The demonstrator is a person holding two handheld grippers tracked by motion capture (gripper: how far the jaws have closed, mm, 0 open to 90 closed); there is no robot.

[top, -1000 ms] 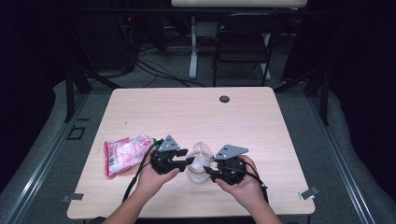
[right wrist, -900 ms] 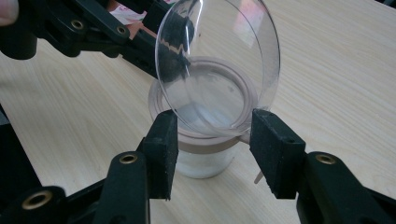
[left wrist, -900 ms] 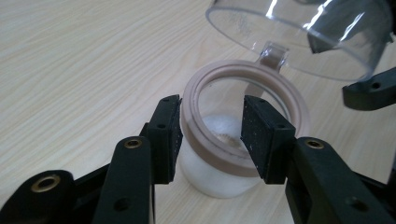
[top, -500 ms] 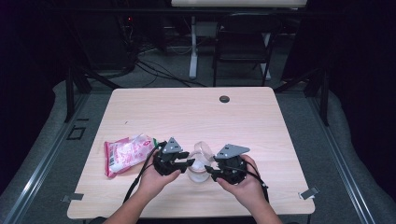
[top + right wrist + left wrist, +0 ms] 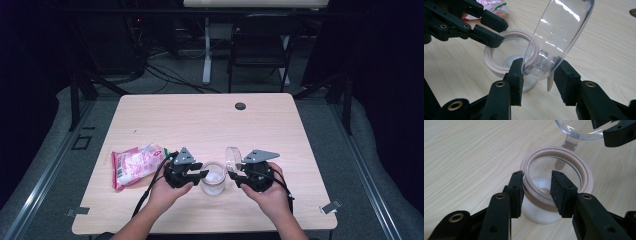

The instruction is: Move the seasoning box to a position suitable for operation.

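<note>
A clear jar [image 5: 212, 181] with a beige sealing ring [image 5: 584, 177] stands near the table's front edge, with something white at its bottom. Its hinged clear lid [image 5: 232, 159] stands swung up on the jar's right side. My left gripper [image 5: 202, 175] is shut on the jar's rim, one pad outside the ring and one inside, as the left gripper view [image 5: 536, 180] shows. My right gripper [image 5: 537, 67] has just been closing its jaws, and its pads now press the lower part of the lid [image 5: 559, 32] from both sides.
A pink and white snack bag [image 5: 135, 165] lies flat on the table left of my left hand. A dark round grommet [image 5: 240, 106] sits near the table's far edge. A black chair [image 5: 260, 45] and cables stand beyond the table.
The lid has swung up and to the right, away from the jar's mouth. My right gripper has shifted slightly right with it. The left gripper has stayed at the rim.
</note>
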